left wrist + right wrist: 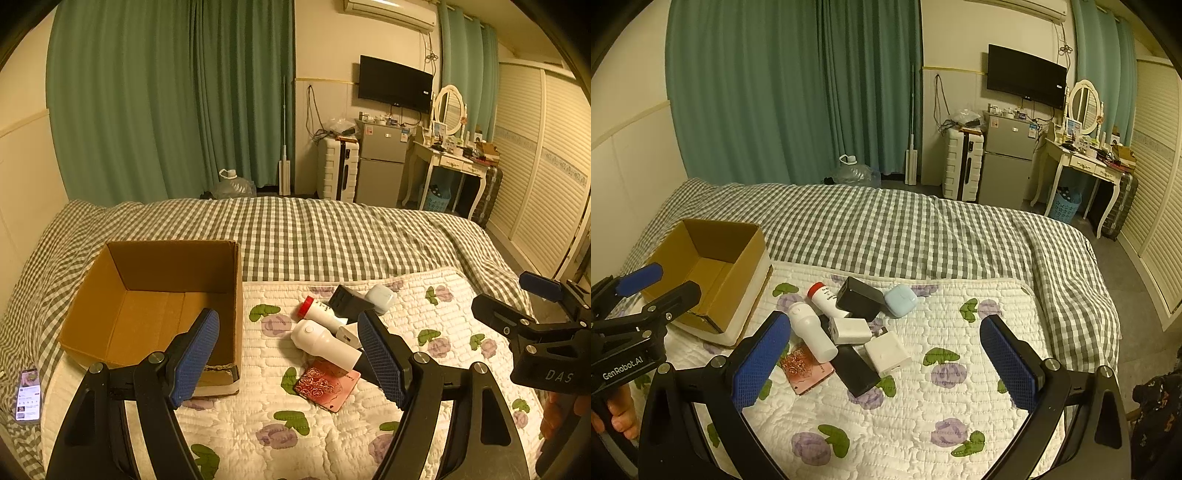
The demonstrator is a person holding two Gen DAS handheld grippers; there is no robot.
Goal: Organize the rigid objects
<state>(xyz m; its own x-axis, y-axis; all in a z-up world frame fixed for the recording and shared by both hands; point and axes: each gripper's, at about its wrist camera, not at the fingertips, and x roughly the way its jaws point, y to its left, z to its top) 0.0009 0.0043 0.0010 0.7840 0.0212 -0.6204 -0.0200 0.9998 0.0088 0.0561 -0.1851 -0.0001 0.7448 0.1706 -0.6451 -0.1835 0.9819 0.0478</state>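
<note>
An open, empty cardboard box (155, 306) stands on the bed at the left; it also shows in the right wrist view (709, 273). Right of it lies a pile: a white bottle (812, 332), a red-capped bottle (825, 297), a black box (858, 299), a light blue case (900, 300), two white chargers (849, 329), a flat black block (855, 371) and a pink card (809, 369). My left gripper (288, 358) is open above the box's near corner. My right gripper (886, 365) is open over the pile's near side.
A phone (28, 395) lies on the checked bedcover at the left edge. The floral quilt (923, 424) covers the near bed. A fridge (1008, 162), a white suitcase (962, 164), a dressing table (1086, 162) and a water jug (853, 171) stand beyond the bed.
</note>
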